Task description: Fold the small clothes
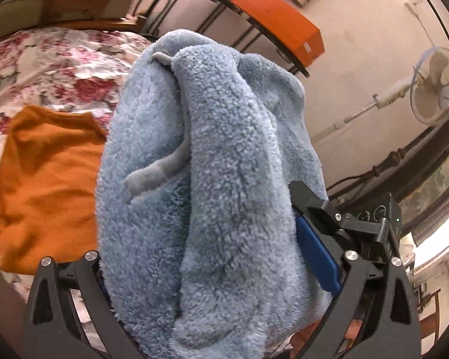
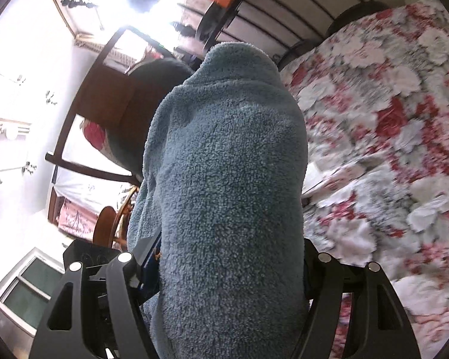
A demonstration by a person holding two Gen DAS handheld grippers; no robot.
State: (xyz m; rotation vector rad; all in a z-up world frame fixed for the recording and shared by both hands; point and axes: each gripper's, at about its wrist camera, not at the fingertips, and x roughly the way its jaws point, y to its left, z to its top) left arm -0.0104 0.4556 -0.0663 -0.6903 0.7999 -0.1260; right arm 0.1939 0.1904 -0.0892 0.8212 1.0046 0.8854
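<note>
The blue fleece garment is bunched thickly between both pairs of tongs and carried above the flowered bed, not lying on it. In the left tongs it fills the whole gap and rises straight ahead of them, its long axis running away along the fingers, a grey trim strip crossing the nearer folds. The right tongs are likewise closed on a fat wad of the same garment, jaws standing fairly wide because the bundle is so thick.

To my eye, the coming move turns on this: the cloth is gathered lengthwise in front of both tongs while the bed lies beyond and below it, so it must be brought down and spread before any fold can be made. Neither hand looks nearer; each holds its own part.

The left view alone shows an orange cloth flat on the bed, off to the left of the tongs. The right view alone shows open bedspread to the right of its tongs, likely room for laying the fleece out.
</note>
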